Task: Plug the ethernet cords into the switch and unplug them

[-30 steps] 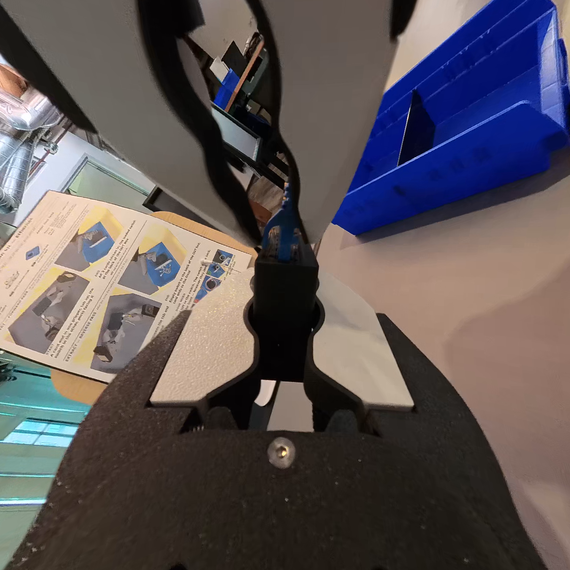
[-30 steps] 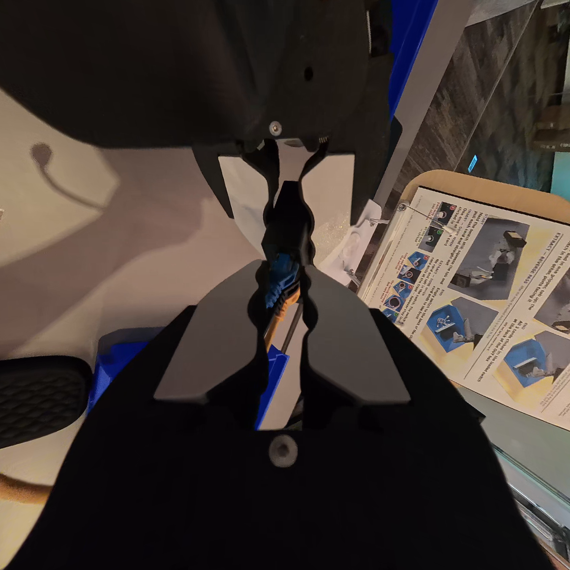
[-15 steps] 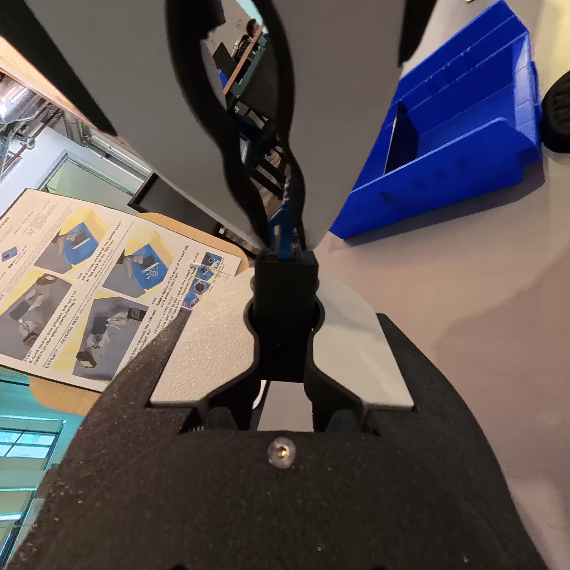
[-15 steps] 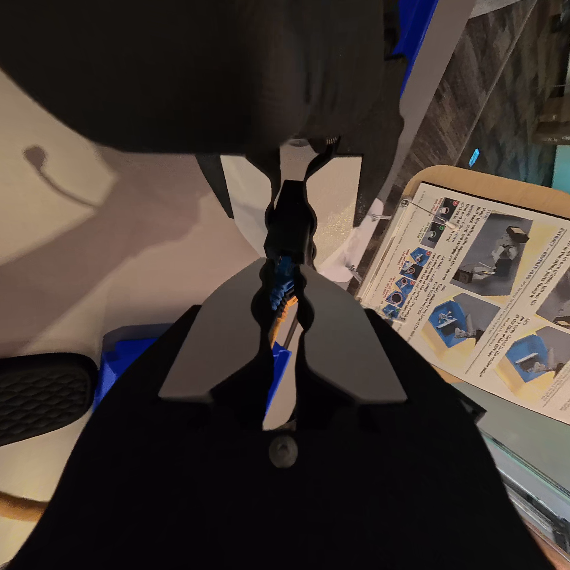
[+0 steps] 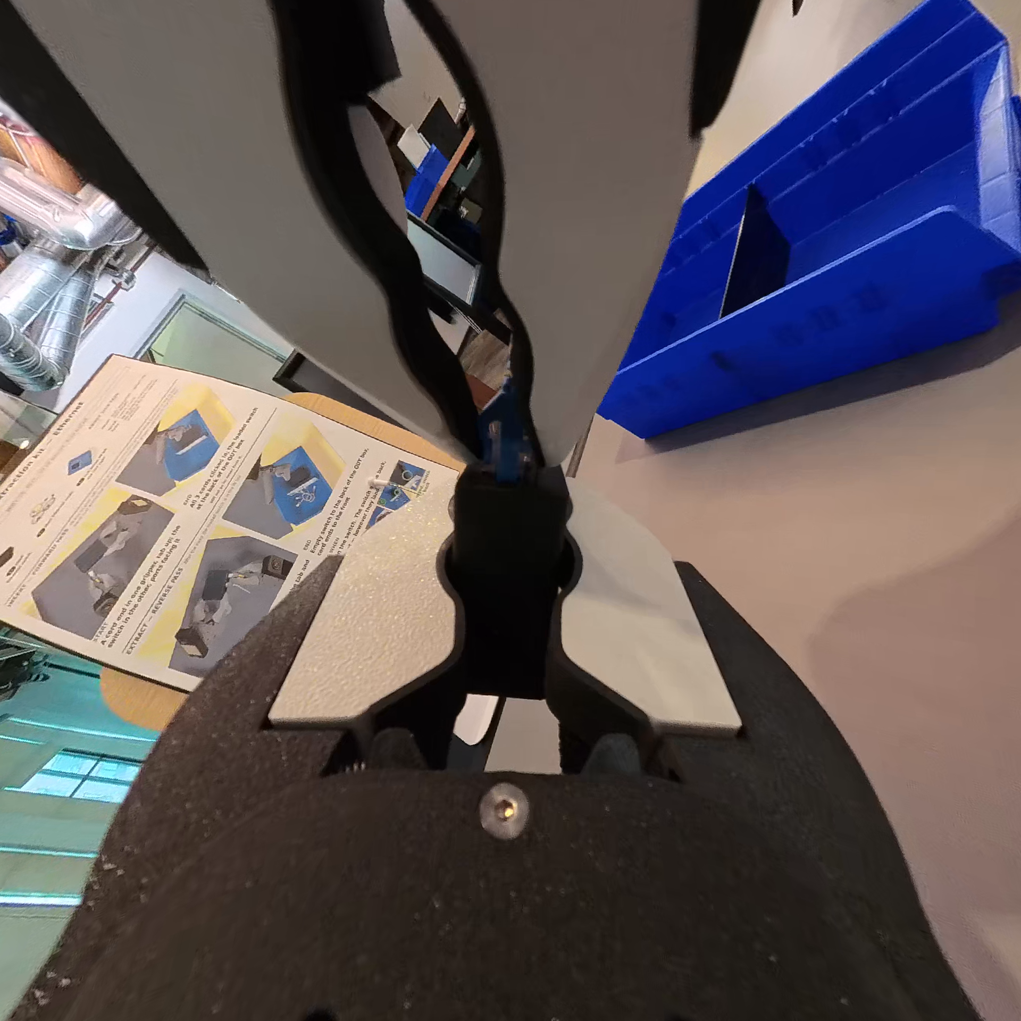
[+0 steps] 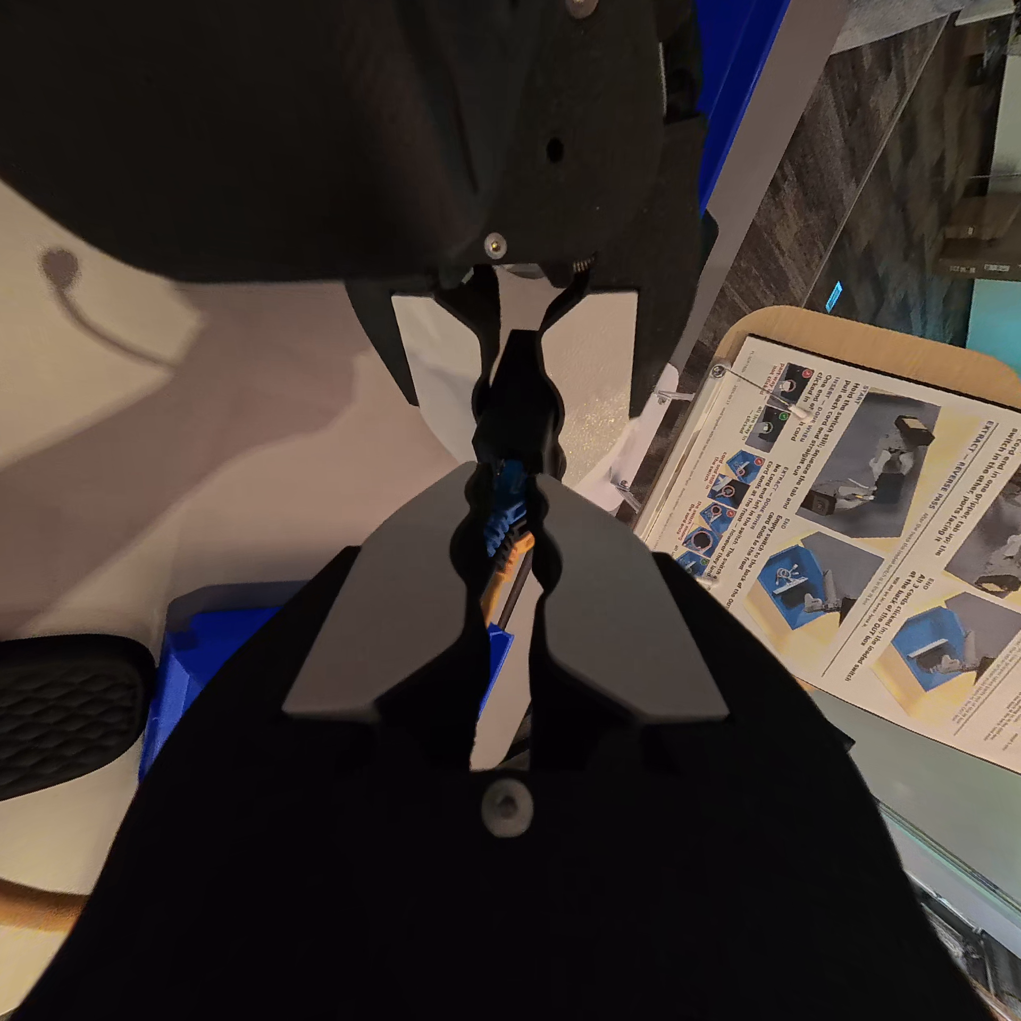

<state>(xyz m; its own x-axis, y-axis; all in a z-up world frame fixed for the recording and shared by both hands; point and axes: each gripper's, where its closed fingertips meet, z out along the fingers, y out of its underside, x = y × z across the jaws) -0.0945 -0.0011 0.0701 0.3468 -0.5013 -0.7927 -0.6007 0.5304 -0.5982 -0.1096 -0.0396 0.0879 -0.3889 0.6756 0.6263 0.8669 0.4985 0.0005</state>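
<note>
In the left wrist view my left gripper (image 5: 511, 530) is shut on the small black switch (image 5: 508, 596), held off the table. My right gripper (image 5: 511, 442) faces it from above, shut on the blue ethernet plug (image 5: 505, 442), whose tip sits in the switch's top opening. In the right wrist view my right gripper (image 6: 505, 486) clamps the blue plug (image 6: 508, 497). An orange and a black cord (image 6: 505, 574) run back between its fingers. The left gripper (image 6: 516, 431) holds the switch (image 6: 516, 409) right ahead. How deep the plug sits is hidden.
A blue divided bin (image 5: 829, 265) stands on the grey table (image 5: 829, 608) at the right. An illustrated instruction sheet (image 5: 166, 525) on a wooden board lies at the left; it also shows in the right wrist view (image 6: 884, 525). A blue bin (image 6: 210, 663) and a black textured object (image 6: 55, 707) lie below left. Tip to tip, the grippers are about 5 centimetres apart. The black textured object (image 6: 55, 707) is about 35 centimetres from my left fingertips.
Both grippers stay shut and joined at the switch. The pair has swayed a little against the background. Slightly less of the blue plug shows above the switch than one second ago.
</note>
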